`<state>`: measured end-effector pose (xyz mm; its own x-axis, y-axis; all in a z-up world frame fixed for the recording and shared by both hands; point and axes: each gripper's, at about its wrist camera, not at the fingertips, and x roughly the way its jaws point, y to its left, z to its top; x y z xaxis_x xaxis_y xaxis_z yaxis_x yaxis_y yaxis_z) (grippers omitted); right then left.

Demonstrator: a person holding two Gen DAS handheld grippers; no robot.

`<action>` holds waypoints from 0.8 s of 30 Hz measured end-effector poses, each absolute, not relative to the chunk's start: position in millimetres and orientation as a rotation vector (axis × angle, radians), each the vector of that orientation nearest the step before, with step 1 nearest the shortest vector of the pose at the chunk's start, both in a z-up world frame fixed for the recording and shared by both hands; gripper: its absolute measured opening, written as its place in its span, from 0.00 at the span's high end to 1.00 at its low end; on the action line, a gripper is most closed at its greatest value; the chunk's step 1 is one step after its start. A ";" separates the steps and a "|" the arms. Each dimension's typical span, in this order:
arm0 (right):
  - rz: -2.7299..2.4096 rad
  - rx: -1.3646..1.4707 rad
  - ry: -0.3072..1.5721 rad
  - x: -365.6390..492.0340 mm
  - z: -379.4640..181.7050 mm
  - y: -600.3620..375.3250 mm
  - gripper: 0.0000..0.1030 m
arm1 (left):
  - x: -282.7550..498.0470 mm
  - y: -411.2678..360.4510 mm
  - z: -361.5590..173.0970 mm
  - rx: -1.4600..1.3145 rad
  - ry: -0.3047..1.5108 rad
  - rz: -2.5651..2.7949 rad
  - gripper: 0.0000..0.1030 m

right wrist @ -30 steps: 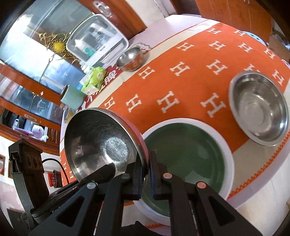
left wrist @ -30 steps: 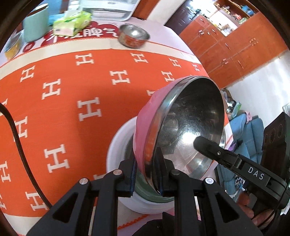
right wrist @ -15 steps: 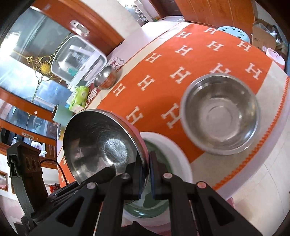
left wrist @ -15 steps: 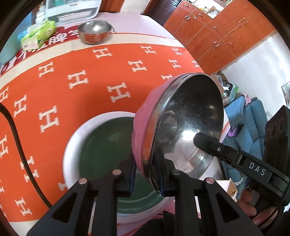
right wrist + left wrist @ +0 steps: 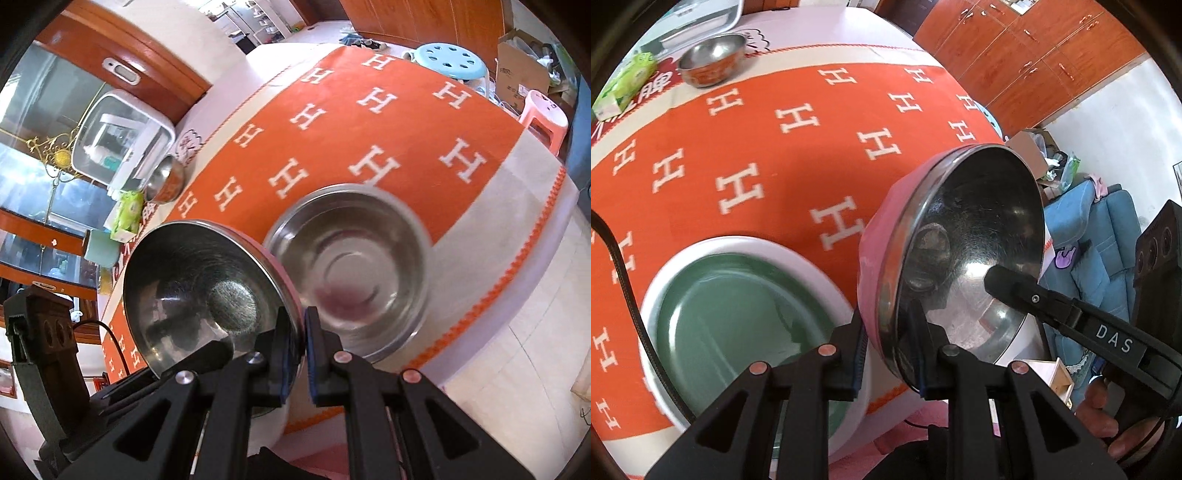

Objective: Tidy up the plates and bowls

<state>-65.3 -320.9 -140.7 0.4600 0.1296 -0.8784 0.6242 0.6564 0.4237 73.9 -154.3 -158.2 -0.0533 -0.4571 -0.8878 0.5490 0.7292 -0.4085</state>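
Both my hand-held grippers clamp the same pink-sided steel bowl (image 5: 964,251) by its rim, one on each side, and the bowl hangs tilted on edge above the counter (image 5: 524,173).

Left hand-held gripper (image 5: 890,350): jaws nearly closed, one pad on the pink outer wall, the other on the polished inside. Right hand-held gripper (image 5: 301,354): jaws pinched almost fully together on the opposite rim, inner finger against the steel interior, outer finger on the pink side. In the left wrist view the right one's finger reaches into the bowl from the lower right.

Below, in the left wrist view: a white-rimmed green plate (image 5: 738,302) lies flat on the orange cloth with white H pattern (image 5: 775,177), near the counter's front edge. In the right wrist view: a large empty steel bowl (image 5: 351,266) sits upright just beside the held bowl, near the cloth's fringed border; it looks blurred.

Far end of the counter: a small steel bowl with orange outside (image 5: 711,61), a green tissue pack (image 5: 626,86) beside it, a white container with clear lid (image 5: 122,138) behind.
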 end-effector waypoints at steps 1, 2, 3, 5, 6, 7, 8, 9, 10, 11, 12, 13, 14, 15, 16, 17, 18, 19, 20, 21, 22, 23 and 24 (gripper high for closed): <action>-0.352 0.827 1.081 -66.0 -141.7 -326.0 0.92 | 71.8 -159.9 -159.4 0.083 1.407 -0.817 0.81; -0.351 0.824 1.091 -66.3 -142.8 -331.8 0.92 | 69.7 -165.5 -160.3 0.086 1.411 -0.813 0.81; -0.350 0.821 1.097 -66.4 -143.7 -335.2 0.92 | 66.9 -172.8 -161.3 0.093 1.415 -0.807 0.81; -0.345 0.813 1.112 -65.7 -145.3 -344.9 0.92 | 64.4 -181.0 -162.5 0.098 1.421 -0.799 0.81; -0.341 0.811 1.119 -65.3 -146.4 -349.9 0.92 | 63.3 -185.8 -163.7 0.101 1.424 -0.792 0.81; -0.336 0.810 1.126 -64.8 -148.2 -354.8 0.92 | 63.1 -188.7 -164.5 0.101 1.427 -0.788 0.81; -0.332 0.810 1.133 -64.0 -149.6 -359.0 0.92 | 61.9 -193.2 -165.4 0.102 1.431 -0.780 0.80; -0.326 0.807 1.148 -62.8 -152.1 -364.2 0.92 | 61.2 -196.4 -166.4 0.102 1.433 -0.774 0.80; -0.322 0.803 1.162 -61.5 -154.2 -367.7 0.91 | 60.3 -200.8 -167.6 0.101 1.438 -0.763 0.80; -0.319 0.796 1.182 -59.8 -157.1 -371.7 0.91 | 59.4 -204.0 -168.9 0.100 1.443 -0.754 0.80; -0.315 0.789 1.198 -58.7 -159.1 -374.1 0.91 | 58.0 -206.5 -170.3 0.100 1.449 -0.742 0.80; -0.309 0.783 1.216 -57.1 -161.9 -377.1 0.91 | 57.8 -208.9 -171.8 0.101 1.453 -0.732 0.80; -0.302 0.777 1.236 -55.5 -165.1 -380.3 0.91 | 57.2 -211.5 -173.5 0.101 1.459 -0.721 0.80; -0.296 0.773 1.251 -54.4 -167.7 -382.0 0.91 | 56.6 -213.3 -174.9 0.100 1.463 -0.712 0.80; -0.290 0.770 1.263 -53.6 -169.9 -383.6 0.91 | 55.5 -215.4 -177.1 0.095 1.471 -0.698 0.80; -0.282 0.768 1.281 -52.2 -173.1 -386.0 0.91 | 55.5 -216.5 -178.7 0.092 1.475 -0.691 0.80; -0.277 0.767 1.291 -51.5 -175.0 -387.2 0.90 | 55.4 -217.3 -180.3 0.089 1.480 -0.681 0.79; -0.270 0.766 1.307 -50.2 -177.7 -389.0 0.90 | 54.8 -218.1 -181.7 0.083 1.485 -0.670 0.79; -0.265 0.761 1.319 -49.0 -179.6 -390.4 0.90 | 54.7 -218.6 -182.7 0.078 1.488 -0.660 0.78; -0.265 0.755 1.325 -47.8 -180.3 -391.5 0.90 | 54.5 -219.0 -183.0 0.075 1.489 -0.650 0.78; -0.267 0.748 1.331 -46.9 -180.8 -393.0 0.90 | 54.2 -218.5 -183.0 0.074 1.489 -0.632 0.77; -0.263 0.747 1.334 -46.2 -181.5 -394.5 0.90 | 54.4 -217.7 -182.8 0.073 1.489 -0.618 0.74; -0.256 0.751 1.337 -45.2 -182.1 -396.1 0.90 | 54.2 -215.9 -183.3 0.069 1.491 -0.603 0.72</action>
<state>-45.2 -396.1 -182.1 0.2457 0.2435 -0.9383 0.5735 0.7438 0.3432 54.2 -215.9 -183.3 -0.0370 -0.3331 -0.9422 0.4159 0.8522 -0.3176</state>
